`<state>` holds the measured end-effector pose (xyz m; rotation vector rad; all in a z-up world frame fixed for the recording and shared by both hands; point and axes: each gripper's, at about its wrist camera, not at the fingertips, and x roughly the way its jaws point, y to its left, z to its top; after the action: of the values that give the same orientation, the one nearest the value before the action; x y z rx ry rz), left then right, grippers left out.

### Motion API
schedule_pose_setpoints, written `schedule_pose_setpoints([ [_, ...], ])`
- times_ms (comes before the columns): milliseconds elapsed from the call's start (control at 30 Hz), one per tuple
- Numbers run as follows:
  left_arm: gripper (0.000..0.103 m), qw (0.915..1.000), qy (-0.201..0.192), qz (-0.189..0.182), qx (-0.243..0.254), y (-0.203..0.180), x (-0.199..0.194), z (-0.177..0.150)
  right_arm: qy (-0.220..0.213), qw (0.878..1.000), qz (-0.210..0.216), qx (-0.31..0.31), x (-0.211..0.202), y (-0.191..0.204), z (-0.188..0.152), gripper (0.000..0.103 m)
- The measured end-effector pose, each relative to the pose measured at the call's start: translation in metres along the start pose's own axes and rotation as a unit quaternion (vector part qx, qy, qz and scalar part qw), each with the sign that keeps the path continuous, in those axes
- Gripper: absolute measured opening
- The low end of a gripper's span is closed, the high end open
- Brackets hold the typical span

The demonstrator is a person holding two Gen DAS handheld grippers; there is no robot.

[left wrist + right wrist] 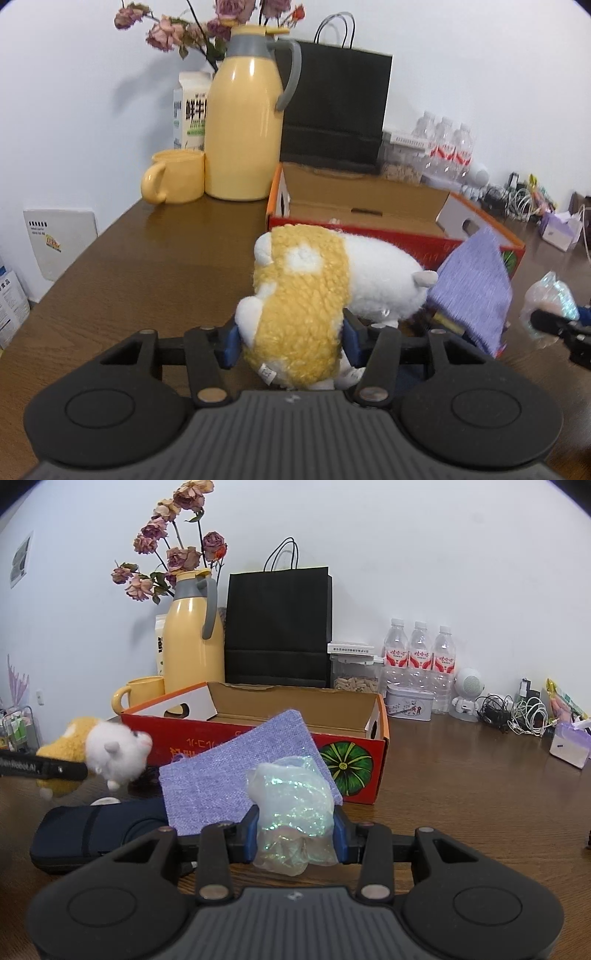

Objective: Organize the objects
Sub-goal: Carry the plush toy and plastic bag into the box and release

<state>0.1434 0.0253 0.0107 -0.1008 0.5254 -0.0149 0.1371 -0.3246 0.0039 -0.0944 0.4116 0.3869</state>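
Spanning both views, dark wood-grain bench (461, 775) meets plain white wall. Open red cardboard box (258, 738) w/ green pumpkin print sits mid-bench; unreadable lettering. Left hand-held gripper (291, 343) clamps fuzzy yellow/white plush toy (306, 288) just in front of box; right hand-held gripper (295, 836) pinches crinkly iridescent plastic bag (291, 805) by knitted purple cloth (229, 775).

right tongs (295, 830) clamping iridescent plastic bag (291, 805), purple cloth (221, 771), open box (295, 709)
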Motion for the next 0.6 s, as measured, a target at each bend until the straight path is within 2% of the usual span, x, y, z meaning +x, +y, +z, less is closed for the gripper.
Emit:
schedule_pose_setpoints([
  [333,0.053,0.9988,-0.046,-0.016,0.002,-0.022,0.003,0.048,-0.059,0.998,0.013,-0.013,0.002,0.003,0.052,0.037],
  [600,0.053,0.9973,-0.068,-0.025,-0.011,-0.043,0.036,0.091,-0.073,0.997,0.005,0.001,0.048,-0.003,0.098,0.037],
])
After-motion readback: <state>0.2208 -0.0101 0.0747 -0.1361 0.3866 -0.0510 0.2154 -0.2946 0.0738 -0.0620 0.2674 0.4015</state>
